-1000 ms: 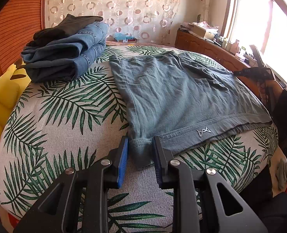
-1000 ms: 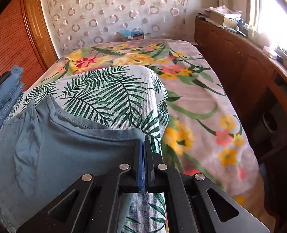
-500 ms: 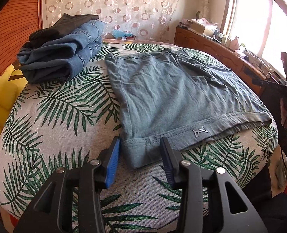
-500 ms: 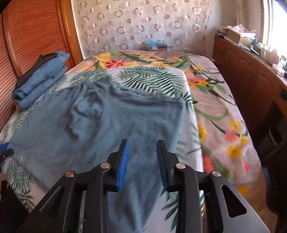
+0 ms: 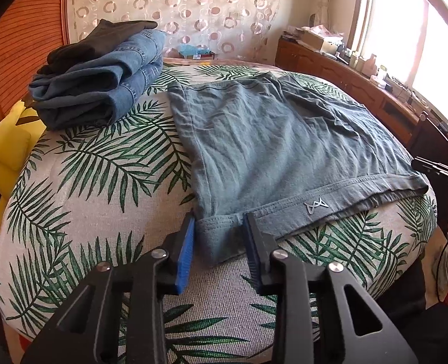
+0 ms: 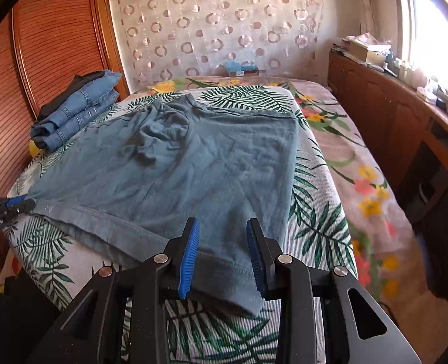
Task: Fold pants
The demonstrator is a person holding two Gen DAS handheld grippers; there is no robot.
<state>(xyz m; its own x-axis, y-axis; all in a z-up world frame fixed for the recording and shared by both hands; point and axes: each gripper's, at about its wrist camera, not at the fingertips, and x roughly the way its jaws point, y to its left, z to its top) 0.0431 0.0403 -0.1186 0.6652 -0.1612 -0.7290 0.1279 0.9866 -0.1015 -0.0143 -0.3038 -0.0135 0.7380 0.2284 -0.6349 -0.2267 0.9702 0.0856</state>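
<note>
Grey-blue pants lie flat on the leaf-print bed cover, folded in half, with a small logo at the near hem. They also show in the right wrist view. My left gripper is open, its jaws standing on either side of the near left hem corner. My right gripper is open, with the near right hem corner lying between its jaws and hanging over the bed edge. The left gripper also shows in the right wrist view at the far left hem.
A stack of folded jeans and dark clothes sits at the back left of the bed. A yellow plush lies beside it. A wooden cabinet with clutter runs along the window side. The floral sheet lies to the right.
The right gripper was shut on the pants corner one second ago and has opened and pulled back. The left gripper has opened wider and stays at the hem corner.
</note>
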